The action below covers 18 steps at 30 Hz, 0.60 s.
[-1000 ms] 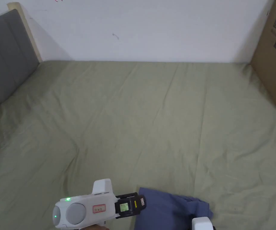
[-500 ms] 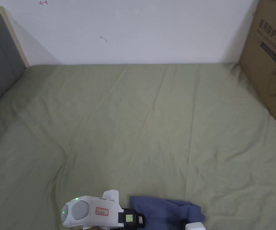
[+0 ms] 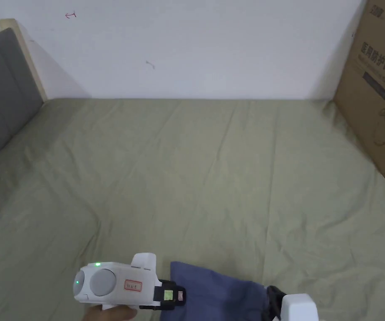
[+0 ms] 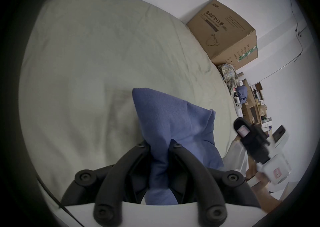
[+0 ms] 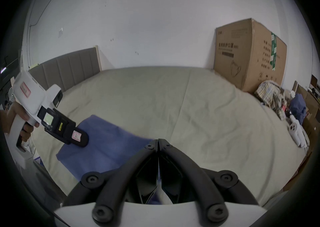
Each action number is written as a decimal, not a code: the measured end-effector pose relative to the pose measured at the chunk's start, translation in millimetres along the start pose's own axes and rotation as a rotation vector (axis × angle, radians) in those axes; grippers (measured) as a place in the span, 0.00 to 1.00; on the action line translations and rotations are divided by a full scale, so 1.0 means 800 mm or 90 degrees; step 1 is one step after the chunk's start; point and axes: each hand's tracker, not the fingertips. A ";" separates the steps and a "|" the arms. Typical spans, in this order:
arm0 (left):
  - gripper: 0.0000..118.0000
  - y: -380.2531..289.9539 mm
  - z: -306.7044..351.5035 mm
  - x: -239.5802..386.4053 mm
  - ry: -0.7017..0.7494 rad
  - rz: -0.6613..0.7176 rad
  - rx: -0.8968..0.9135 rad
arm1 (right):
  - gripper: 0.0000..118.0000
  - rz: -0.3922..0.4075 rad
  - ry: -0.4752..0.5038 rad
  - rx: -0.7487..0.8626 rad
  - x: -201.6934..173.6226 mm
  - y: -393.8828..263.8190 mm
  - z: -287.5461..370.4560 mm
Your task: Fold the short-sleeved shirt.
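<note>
While the left hand-held gripper (image 4: 159,145) is pinching the bunched blue cotton shirt (image 3: 219,290) at 6 o'clock on the olive-sheeted bed (image 3: 196,167), the right hand-held gripper (image 5: 158,141), pressed together at its edge, is needing a matching, level hold, I judge.

Blue shirt (image 3: 216,294) on green bed sheet (image 3: 196,175), between left hand-held gripper (image 3: 178,295) and right hand-held gripper (image 3: 273,304).

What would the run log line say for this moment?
left gripper: shut on blue shirt | right gripper: shut on shirt edge | shirt: bunched on bed
</note>
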 end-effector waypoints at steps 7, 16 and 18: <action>0.13 0.002 0.130 -0.085 0.156 -0.032 0.042 | 0.00 0.018 -0.001 0.064 -0.005 0.054 0.011; 0.13 -0.010 0.288 -0.221 0.359 0.025 0.058 | 0.00 0.040 0.009 0.121 -0.034 0.110 -0.003; 0.13 -0.014 0.308 -0.251 0.395 0.036 0.051 | 0.00 0.045 0.015 0.126 -0.041 0.119 -0.012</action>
